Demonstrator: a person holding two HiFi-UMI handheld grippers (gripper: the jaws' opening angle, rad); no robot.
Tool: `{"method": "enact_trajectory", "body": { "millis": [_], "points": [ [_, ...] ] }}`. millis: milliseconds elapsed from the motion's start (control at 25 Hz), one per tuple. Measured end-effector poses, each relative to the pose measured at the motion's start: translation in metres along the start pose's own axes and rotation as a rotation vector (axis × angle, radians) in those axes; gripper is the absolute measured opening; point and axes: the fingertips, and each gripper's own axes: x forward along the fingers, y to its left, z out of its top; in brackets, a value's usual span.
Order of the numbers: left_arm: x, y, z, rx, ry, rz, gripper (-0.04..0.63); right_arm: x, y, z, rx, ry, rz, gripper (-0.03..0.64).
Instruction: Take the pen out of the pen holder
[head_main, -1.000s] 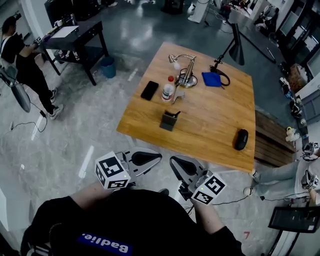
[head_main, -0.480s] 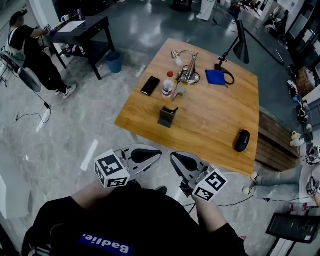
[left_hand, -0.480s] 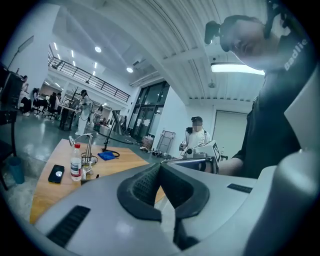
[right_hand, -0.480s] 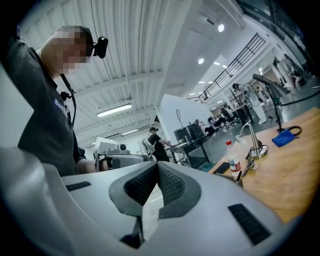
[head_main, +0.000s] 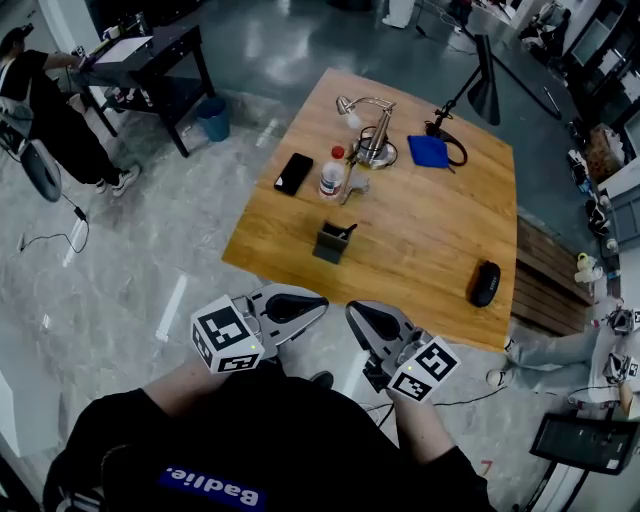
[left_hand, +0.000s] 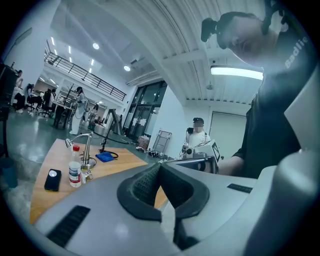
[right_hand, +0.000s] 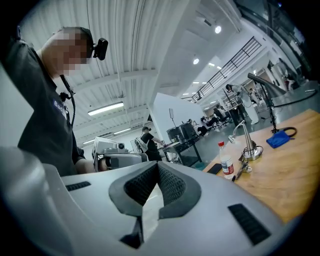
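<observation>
A dark square pen holder (head_main: 331, 243) stands on the wooden table (head_main: 430, 240), a little in from its near edge, with a black pen (head_main: 347, 232) sticking out of it. Both grippers hang over the floor in front of the table, short of its edge. My left gripper (head_main: 320, 303) is shut with nothing in it, and its pads meet in the left gripper view (left_hand: 159, 167). My right gripper (head_main: 351, 309) is shut and holds nothing either (right_hand: 158, 168). The two point towards each other. In both gripper views the jaws hide the holder.
Behind the holder lie a black phone (head_main: 294, 173), a red-capped bottle (head_main: 331, 175), a metal desk lamp (head_main: 372, 135) and a blue cloth (head_main: 427, 150). A black mouse (head_main: 484, 282) sits at the near right. A black desk (head_main: 150, 60) and a person (head_main: 40, 110) are far left.
Both grippers have edged forward towards the table, staying shut. The table and holder now sit a little lower and closer in the head view.
</observation>
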Motion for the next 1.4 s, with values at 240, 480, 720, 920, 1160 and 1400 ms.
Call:
{"method": "enact_trajectory", "body": {
  "millis": [240, 480, 720, 920, 1160, 1400],
  "points": [
    [-0.009, 0.042, 0.013, 0.022, 0.016, -0.082, 0.000, 0.040, -0.024, 0.009, 0.006, -0.010, -0.079, 0.006],
    [-0.026, 0.078, 0.026, 0.034, 0.028, -0.135, 0.000, 0.077, -0.034, 0.018, 0.006, -0.034, -0.133, 0.006],
    [-0.020, 0.096, 0.030, 0.026, 0.032, -0.137, 0.000, 0.091, -0.045, 0.020, 0.015, -0.023, -0.124, 0.006],
    [-0.003, 0.106, 0.032, 0.010, 0.031, -0.105, 0.000, 0.086, -0.068, 0.027, 0.014, -0.016, -0.109, 0.006],
    [0.020, 0.116, 0.037, 0.011, 0.029, -0.083, 0.000, 0.077, -0.105, 0.033, 0.013, -0.013, -0.119, 0.006],
    [0.036, 0.125, 0.038, 0.013, 0.035, -0.073, 0.000, 0.073, -0.145, 0.021, 0.031, 0.023, -0.145, 0.006]
  ]
}}
